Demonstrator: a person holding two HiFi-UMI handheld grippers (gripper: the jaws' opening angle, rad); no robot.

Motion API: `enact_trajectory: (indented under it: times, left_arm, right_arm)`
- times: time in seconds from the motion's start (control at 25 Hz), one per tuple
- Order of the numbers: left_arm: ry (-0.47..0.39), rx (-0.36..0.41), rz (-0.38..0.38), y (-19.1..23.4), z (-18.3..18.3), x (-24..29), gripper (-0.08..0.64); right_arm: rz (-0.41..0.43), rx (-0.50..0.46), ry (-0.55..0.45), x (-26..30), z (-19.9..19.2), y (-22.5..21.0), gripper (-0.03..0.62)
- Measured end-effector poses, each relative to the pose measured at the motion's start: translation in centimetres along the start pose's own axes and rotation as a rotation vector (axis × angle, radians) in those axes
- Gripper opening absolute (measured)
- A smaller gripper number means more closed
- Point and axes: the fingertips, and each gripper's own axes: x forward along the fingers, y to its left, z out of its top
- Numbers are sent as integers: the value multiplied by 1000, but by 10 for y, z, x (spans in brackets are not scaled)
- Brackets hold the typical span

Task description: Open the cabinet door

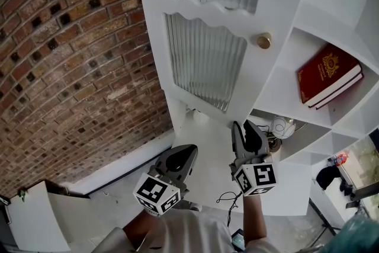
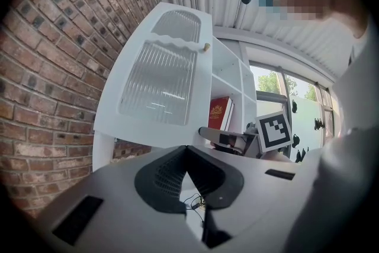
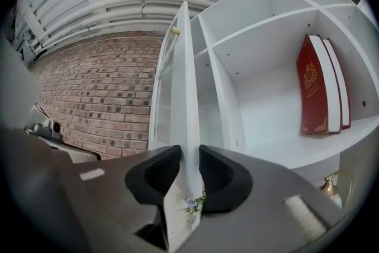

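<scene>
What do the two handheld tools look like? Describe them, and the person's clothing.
Both the left tool and right tool have smooth grey bodies with black, ribbed, wedge-shaped pads. Each carries a white cube printed with black square markers. The person wears a pale top.

2 red books (image 3: 320,85) stand upright, touching, on a white shelf (image 3: 278,150); a brick wall (image 1: 65,56) rises to the left.

In the white cabinet (image 3: 260,15), a shelf (image 3: 272,154) carries two red books (image 3: 314,86) standing upright side by side near the compartment's right wall.
</scene>
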Motion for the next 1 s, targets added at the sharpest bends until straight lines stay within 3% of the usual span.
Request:
enact_trajectory:
  times: [1.0]
  left_arm:
    - [-11,-10,3,-7,-1,-25,9]
  right_arm:
    - [14,0,8,-20,1,29,97]
